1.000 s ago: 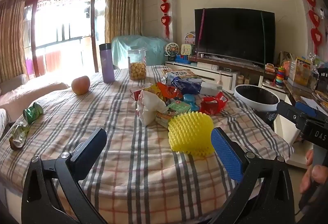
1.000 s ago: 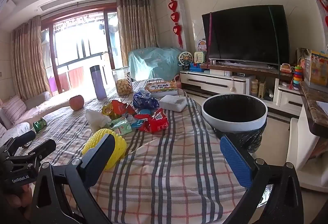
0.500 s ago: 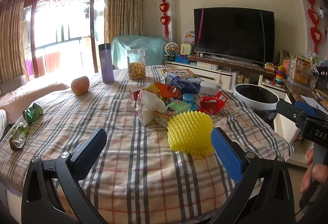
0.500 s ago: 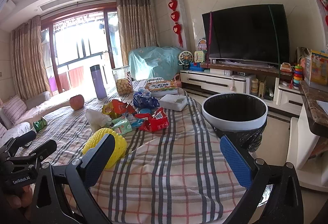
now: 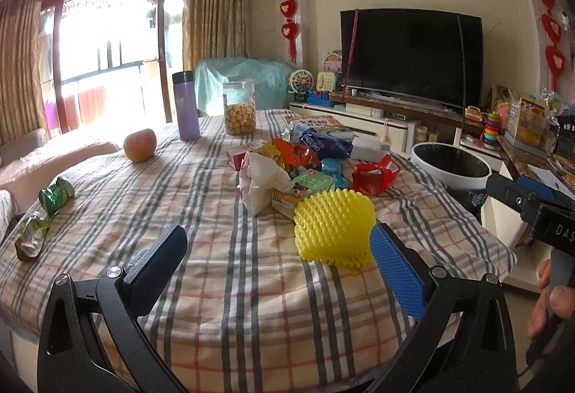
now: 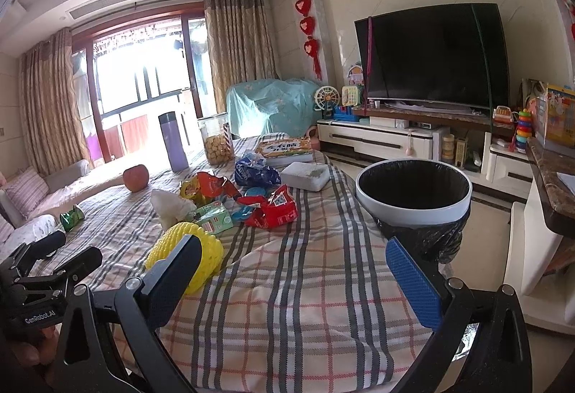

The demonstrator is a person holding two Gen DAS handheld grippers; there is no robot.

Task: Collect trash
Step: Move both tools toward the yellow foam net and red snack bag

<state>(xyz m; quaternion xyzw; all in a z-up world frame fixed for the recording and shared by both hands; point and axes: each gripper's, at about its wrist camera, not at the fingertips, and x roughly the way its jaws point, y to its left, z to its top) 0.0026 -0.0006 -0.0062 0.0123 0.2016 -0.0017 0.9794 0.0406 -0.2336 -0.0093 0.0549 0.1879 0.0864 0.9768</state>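
**Both grippers wide apart over the checked table, trash pile untouched**

Biggest thing first: we've got the table (image 5: 215, 199) under a checked cloth, with a dark TV (image 6: 431, 55) on the far wall and a curtained balcony door at roughly 10 o'clock. Our right wrist view shows the whole black-lined trash bin (image 6: 413, 188) standing just off the table edge at about 1 o'clock; the left view only catches its rim. The left view, though, shows two crumpled green wrappers (image 5: 54, 190) out at 9 o'clock, mostly missed by the other camera.

The wrapper pile (image 5: 305, 166) sits mid-table, with the yellow foam net (image 5: 334, 224) nearest us. Our left gripper (image 5: 276, 249) is spread wide, holding nothing, the net just ahead at 1 o'clock beside its blue pad. Our right gripper (image 6: 291, 270) is also spread and empty, the net peeking behind its left finger at 10 o'clock.
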